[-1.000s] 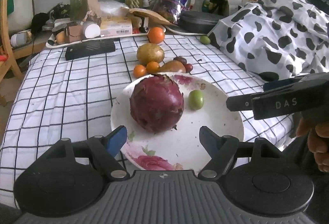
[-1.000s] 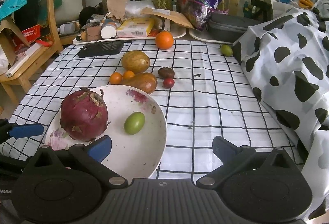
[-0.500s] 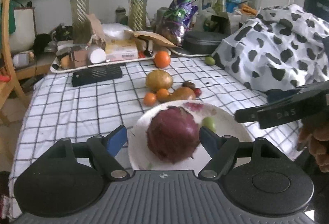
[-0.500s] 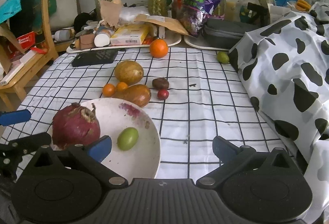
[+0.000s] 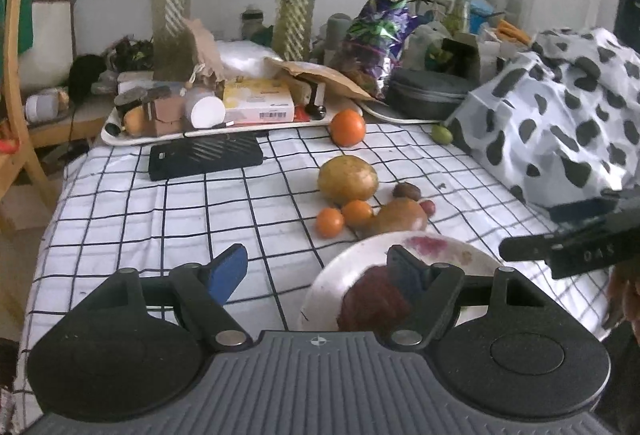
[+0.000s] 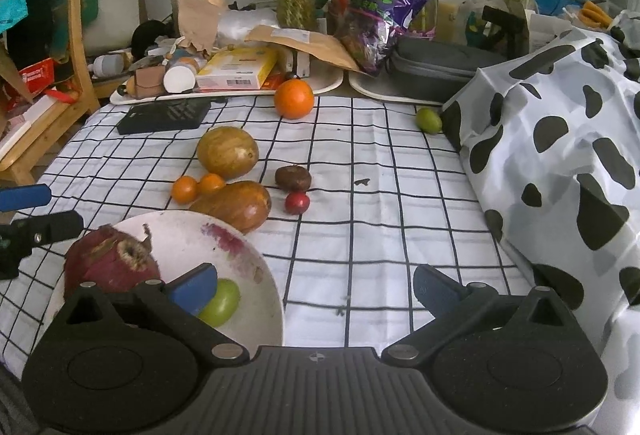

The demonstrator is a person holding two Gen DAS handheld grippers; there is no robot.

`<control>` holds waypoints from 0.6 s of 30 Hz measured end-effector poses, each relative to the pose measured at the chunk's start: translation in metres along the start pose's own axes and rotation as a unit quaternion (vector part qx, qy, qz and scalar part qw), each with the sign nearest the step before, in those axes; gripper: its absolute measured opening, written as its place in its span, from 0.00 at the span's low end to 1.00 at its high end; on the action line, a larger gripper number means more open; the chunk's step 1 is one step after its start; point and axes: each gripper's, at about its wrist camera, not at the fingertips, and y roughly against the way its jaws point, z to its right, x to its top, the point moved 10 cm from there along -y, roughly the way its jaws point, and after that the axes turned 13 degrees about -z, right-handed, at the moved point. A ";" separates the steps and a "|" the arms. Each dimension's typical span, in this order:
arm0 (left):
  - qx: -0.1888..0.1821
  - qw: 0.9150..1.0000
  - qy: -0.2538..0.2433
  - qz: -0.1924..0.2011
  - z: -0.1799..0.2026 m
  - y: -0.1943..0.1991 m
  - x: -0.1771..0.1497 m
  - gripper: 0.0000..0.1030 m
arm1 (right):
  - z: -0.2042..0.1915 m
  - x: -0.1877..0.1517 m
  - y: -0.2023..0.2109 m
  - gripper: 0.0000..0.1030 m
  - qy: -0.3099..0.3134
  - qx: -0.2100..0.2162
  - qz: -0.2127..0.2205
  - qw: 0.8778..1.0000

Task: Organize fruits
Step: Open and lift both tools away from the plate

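A: Left wrist view first. What do you get?

B: The left gripper [image 5: 316, 267] has its fingers spread wide with nothing between them. A second ago the big dark red fruit [image 5: 374, 301] sat centred between them; now it and the white plate [image 5: 472, 259] have slid to the lower right, half hidden behind the right-hand finger. So this gripper has swung left, away from the plate.

A: And what's ahead of it?

B: Loose fruit on the checked cloth [image 5: 160, 211]: two small orange fruits [image 5: 330, 222], a yellow-brown round fruit [image 5: 347, 180], and a larger orange [image 5: 347, 127] near the tray.

A: Right wrist view?

B: The right gripper [image 6: 316, 287] is also open and empty. The plate [image 6: 180, 235] has dropped to its lower left, with the red fruit [image 6: 110, 263] and a green fruit [image 6: 222, 301] in it. A brown oblong fruit [image 6: 236, 204] touches the rim; a small red fruit [image 6: 297, 202] and a dark brown one [image 6: 293, 178] lie just beyond.

A: Meaning?

B: Two fruits are plated; I judge both hands are lining up for the next pick.
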 end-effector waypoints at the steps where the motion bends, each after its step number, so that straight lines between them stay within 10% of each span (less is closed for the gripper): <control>1: -0.004 1.000 0.006 -0.002 -0.003 -0.003 0.001 0.74 | 0.000 0.002 -0.002 1.00 0.000 0.000 -0.001 1.000; 13: -0.049 0.998 0.014 -0.048 -0.019 -0.055 0.023 0.73 | 0.001 0.030 -0.033 1.00 0.023 -0.005 -0.015 1.000; 18: -0.063 0.996 -0.006 -0.068 -0.014 -0.076 0.030 0.57 | 0.005 0.040 -0.047 1.00 0.027 -0.008 -0.024 0.999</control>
